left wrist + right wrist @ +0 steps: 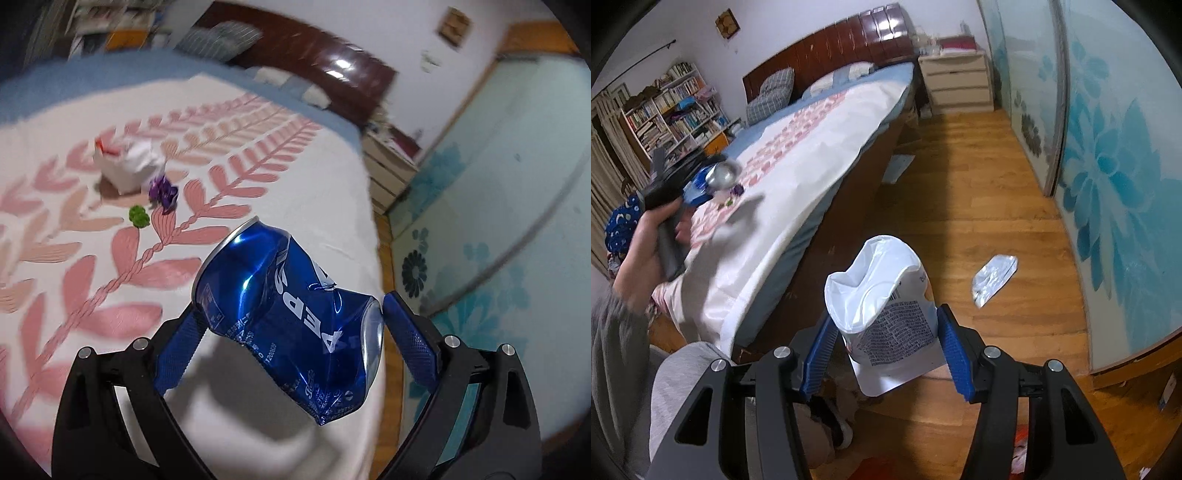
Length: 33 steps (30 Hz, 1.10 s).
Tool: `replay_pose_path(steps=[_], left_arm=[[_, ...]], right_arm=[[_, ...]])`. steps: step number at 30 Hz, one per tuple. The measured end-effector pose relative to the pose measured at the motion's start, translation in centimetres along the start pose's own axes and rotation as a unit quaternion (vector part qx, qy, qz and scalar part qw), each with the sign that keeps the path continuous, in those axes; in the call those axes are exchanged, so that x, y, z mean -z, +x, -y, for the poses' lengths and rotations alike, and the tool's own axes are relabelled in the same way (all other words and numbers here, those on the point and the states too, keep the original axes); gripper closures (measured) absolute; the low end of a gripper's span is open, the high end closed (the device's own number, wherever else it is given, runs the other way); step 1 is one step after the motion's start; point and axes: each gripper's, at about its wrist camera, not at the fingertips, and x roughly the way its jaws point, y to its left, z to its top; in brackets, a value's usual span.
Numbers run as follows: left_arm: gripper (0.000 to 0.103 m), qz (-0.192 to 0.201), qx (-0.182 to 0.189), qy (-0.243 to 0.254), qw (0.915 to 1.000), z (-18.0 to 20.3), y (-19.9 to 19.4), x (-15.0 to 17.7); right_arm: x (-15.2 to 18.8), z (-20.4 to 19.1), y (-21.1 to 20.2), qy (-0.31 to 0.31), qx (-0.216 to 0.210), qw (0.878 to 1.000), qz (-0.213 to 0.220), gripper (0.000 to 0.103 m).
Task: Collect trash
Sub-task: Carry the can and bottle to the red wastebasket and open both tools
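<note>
Trash is sitting in both grippers: a crushed blue Pepsi can (291,317) is lying crosswise at lower centre of the left wrist view, the left gripper (290,328) pinching it between its blue fingers (181,354) above the bed. At lower centre of the right wrist view, a white snack pouch (886,314) with its top gaping open is standing between the fingers of the right gripper (886,343); the right-side pad is touching its edge, and whether the left-side pad is pressing it I cannot tell. Beyond the can, on the white bedspread (295,192) with its pink leaf pattern, a green scrap (139,216) and a purple wrapper (163,192) are lying just beside a white carton (125,166). Right of the pouch, a silver foil packet (993,278) is lying on the wooden floor (979,206). At the left edge of the right wrist view, a hand (646,243) is gripping the other tool's handle. Farthest back, a dark headboard (831,55) is standing, a nightstand (956,79) beside it.
</note>
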Motion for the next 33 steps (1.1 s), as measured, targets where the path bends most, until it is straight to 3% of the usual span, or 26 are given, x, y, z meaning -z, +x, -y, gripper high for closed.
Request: replay_pose_path(steps=[4, 6, 9, 13, 18, 20, 22, 27, 30, 33], left_arm=[[0.01, 0.002, 0.03, 0.076, 0.9966, 6.9, -4.9, 3.5], [0.01, -0.003, 0.057, 0.121, 0.9911, 11.4, -6.7, 5.8], [0.01, -0.031, 0.114, 0.182, 0.9762, 19.1, -8.5, 10.5], [0.01, -0.098, 0.2, 0.253, 0.9414, 29.3, -8.9, 18.9], [0.01, -0.197, 0.244, 0.322, 0.8933, 37.7, -7.5, 30.4], [0.01, -0.221, 0.246, 0.337, 0.8818, 39.0, -7.0, 33.5], [0.01, -0.245, 0.241, 0.354, 0.8698, 39.7, -6.5, 36.6], [0.01, -0.301, 0.214, 0.423, 0.8278, 39.2, -5.4, 43.3], [0.01, -0.316, 0.202, 0.442, 0.8147, 38.8, -4.9, 44.5], [0.01, -0.323, 0.197, 0.445, 0.8114, 38.9, -4.4, 44.6]], right_arm=[[-0.8, 3.2, -4.6, 0.003, 0.026, 0.999, 0.039, 0.048], [-0.9, 5.3, -7.4, 0.005, 0.045, 0.997, 0.055, 0.047], [-0.2, 8.6, -10.9, 0.009, 0.073, 0.995, 0.068, 0.047], [3.0, 14.0, -14.7, 0.029, 0.124, 0.99, 0.056, 0.047], [8.1, 19.2, -16.8, 0.082, 0.163, 0.983, 0.023, 0.047], [13.0, 22.8, -17.3, 0.13, 0.182, 0.975, -0.013, 0.047], [14.0, 23.5, -17.2, 0.14, 0.184, 0.973, -0.021, 0.047], [19.6, 27.0, -15.3, 0.213, 0.179, 0.958, -0.068, 0.047], [21.4, 27.8, -13.6, 0.24, 0.166, 0.953, -0.087, 0.047], [21.7, 28.1, -12.8, 0.252, 0.157, 0.951, -0.092, 0.047]])
